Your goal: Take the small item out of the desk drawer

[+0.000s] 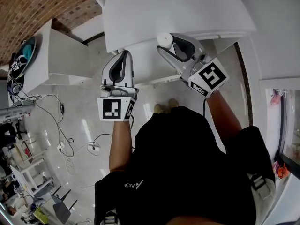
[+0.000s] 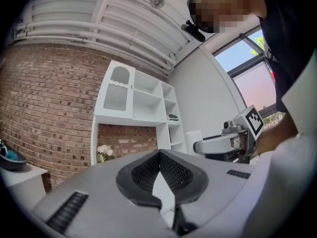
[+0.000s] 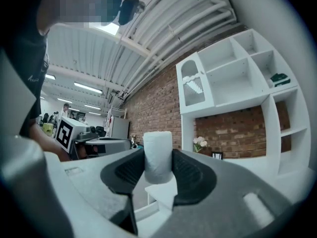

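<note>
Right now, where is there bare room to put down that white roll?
The white desk top just beyond the right gripper, whose jaws hold the white roll, is bare all across. The low cabinet at left is mostly taken by a dark bowl. The floor below it is crowded with cables.

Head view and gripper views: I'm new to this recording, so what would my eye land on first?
First, the white cylinder clamped between the jaws of the right gripper, at the front edge of the white desk. To its left, the left gripper hangs shut and empty. Beyond, a white shelf unit stands against a brick wall.
</note>
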{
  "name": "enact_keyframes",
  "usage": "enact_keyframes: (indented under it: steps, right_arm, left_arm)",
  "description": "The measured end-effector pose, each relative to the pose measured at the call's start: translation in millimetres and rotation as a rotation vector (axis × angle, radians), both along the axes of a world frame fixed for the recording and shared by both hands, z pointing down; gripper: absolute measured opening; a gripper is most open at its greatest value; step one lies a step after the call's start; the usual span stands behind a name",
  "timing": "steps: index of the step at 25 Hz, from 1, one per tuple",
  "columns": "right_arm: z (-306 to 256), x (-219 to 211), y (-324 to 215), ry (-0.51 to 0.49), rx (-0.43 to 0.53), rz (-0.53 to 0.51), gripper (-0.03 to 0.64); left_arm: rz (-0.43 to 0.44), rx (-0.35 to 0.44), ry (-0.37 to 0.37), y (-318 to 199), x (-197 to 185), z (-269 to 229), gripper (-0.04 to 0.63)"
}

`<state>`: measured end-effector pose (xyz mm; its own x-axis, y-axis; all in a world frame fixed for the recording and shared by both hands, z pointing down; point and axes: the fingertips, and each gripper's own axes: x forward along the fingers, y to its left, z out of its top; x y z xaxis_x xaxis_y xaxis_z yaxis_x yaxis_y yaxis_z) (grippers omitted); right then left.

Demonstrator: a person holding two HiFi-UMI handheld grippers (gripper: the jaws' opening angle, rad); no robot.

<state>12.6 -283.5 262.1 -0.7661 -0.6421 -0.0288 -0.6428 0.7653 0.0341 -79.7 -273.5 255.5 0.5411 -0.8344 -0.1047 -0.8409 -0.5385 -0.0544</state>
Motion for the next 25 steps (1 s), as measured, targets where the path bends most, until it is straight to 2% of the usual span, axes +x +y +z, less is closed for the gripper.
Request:
enact_keyframes:
  steps: [25]
  right_arm:
    - [-4, 15, 5, -0.002, 0.019, -0.013, 0.169]
  left_arm:
    - [-0.013, 0.012, -0.001, 6, 12, -5, 0.0]
